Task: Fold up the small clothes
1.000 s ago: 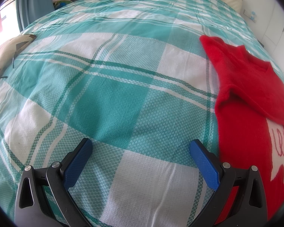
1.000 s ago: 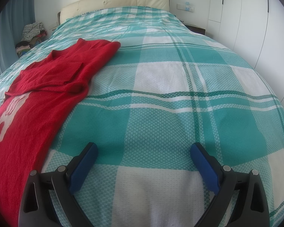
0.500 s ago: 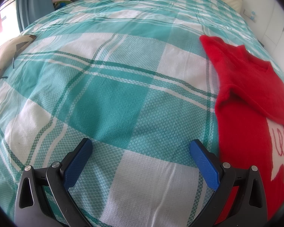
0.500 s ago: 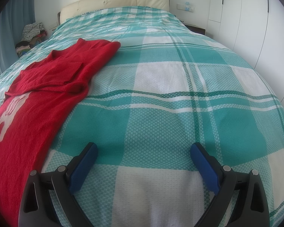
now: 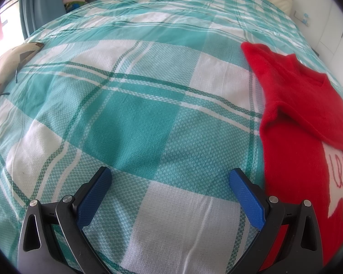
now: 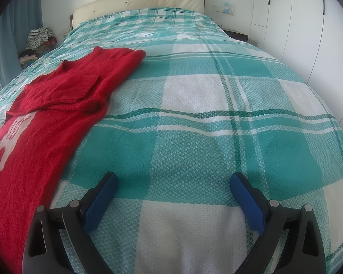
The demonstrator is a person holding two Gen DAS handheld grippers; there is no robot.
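The left gripper (image 5: 170, 178) hangs spread wide over the teal-and-white checked bedspread (image 5: 135, 118), its blue pads (image 5: 93, 197) holding nothing. The right gripper (image 6: 173, 182) hangs the same way, jaws released and empty, above a white square of the same bedspread (image 6: 194, 141). Between the two lies the red sweater (image 5: 295, 123), just to the right of the left gripper's right finger and to the left of the right gripper (image 6: 45, 114). No readable writing shows; the sweater front carries only a white shape (image 6: 11, 137) with thin red stitched lines that spell nothing legible. The knit is fuzzy and bright red, spread lengthwise on the bed with both sleeves folded in across the chest and a V-shaped neckline at the far end. Beyond stand a cream headboard (image 6: 137, 0), a clothes pile (image 6: 37, 43) at far left, and white wardrobe doors (image 6: 308, 22) on the right.
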